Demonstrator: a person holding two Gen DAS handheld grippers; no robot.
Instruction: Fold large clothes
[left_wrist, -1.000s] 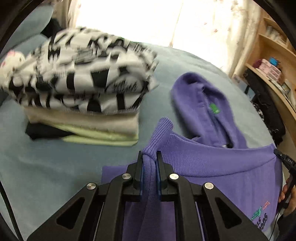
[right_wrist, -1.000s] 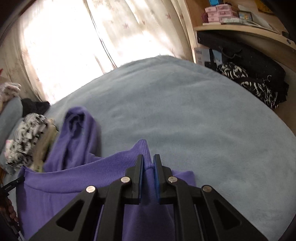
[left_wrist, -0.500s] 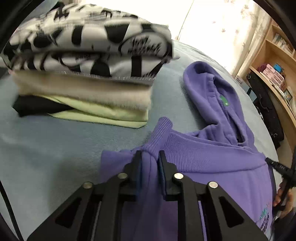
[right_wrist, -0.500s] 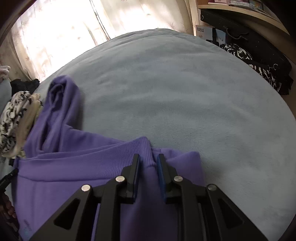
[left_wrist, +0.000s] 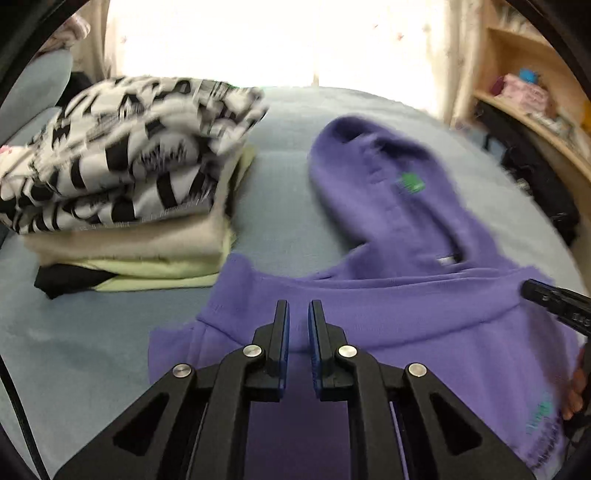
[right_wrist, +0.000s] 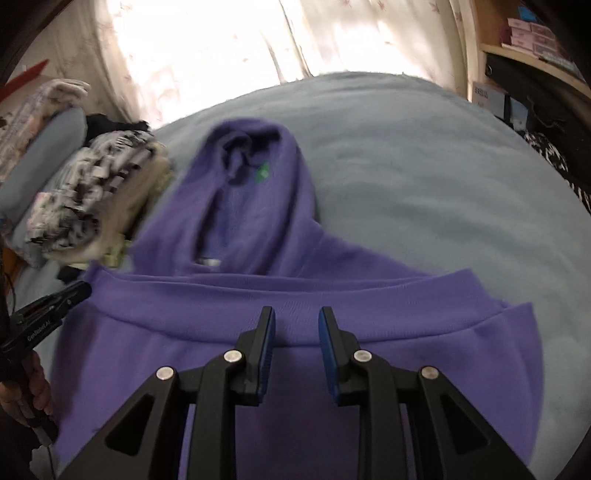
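Where the pale blue bed (right_wrist: 424, 177) fills both views, it carries every item listed. Purple hoodie (right_wrist: 295, 302): lies flat on the bed, bottom half folded up so the ribbed hem (right_wrist: 280, 295) runs straight across below the hood (right_wrist: 255, 184), which is spread toward the curtain. Stack of folded clothes (left_wrist: 125, 192): on the bed just beside the hoodie's left edge, a black-and-white patterned piece on top, cream, pale green and black layers under it. Right gripper (right_wrist: 297, 332): over the hoodie at the hem, jaws opening, a clear gap between the pads and no cloth in it. Left gripper (left_wrist: 297, 325): over the hoodie near the hem, jaws nearly together, a narrow gap, holding nothing.
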